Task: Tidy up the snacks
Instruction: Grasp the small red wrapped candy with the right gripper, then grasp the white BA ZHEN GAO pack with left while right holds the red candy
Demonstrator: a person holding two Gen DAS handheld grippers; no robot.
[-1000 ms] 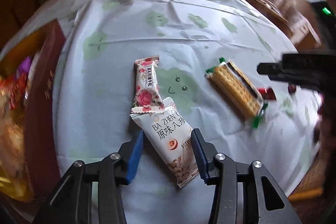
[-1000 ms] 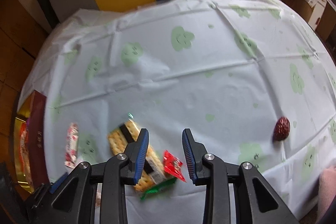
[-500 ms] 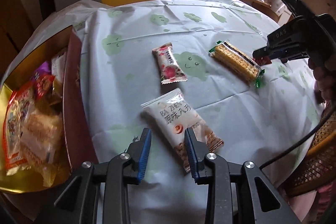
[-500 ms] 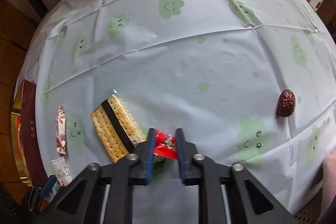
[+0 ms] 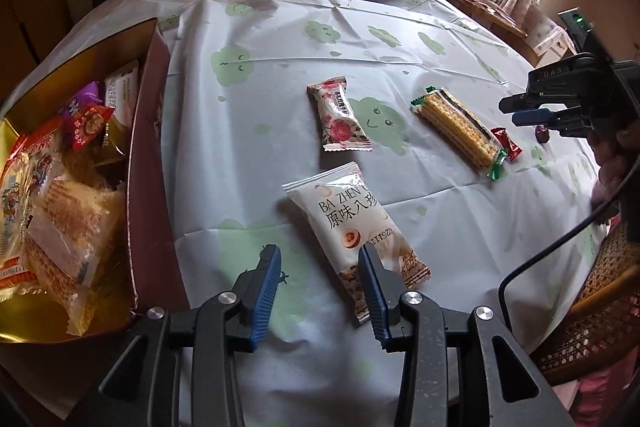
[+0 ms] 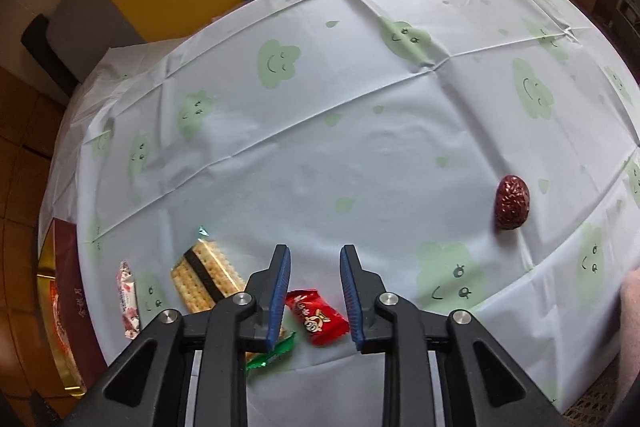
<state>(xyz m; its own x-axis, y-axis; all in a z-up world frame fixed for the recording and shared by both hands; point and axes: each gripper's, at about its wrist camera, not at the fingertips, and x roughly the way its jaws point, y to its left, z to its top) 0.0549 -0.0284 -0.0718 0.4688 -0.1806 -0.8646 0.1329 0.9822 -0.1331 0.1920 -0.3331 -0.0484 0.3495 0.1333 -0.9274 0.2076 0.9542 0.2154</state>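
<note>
A pale plastic tablecloth [image 6: 360, 147] printed with green smiling clouds covered the round table, a colour-block chair behind it. A maroon, gold-lined box [image 5: 148, 167] at the left edge held crinkly wrapped snacks. The left gripper [image 5: 318, 279] was opening, nothing clamped; a glossy white pouch [image 5: 352, 223] lay touching its right finger. The right gripper [image 6: 315, 285] was opening over a small red candy [image 6: 316, 315], pads clear of it. Nearby lay a cracker pack [image 6: 204, 275], a rose-printed bar [image 5: 340, 119] and a wrinkled date [image 6: 511, 202].
</note>
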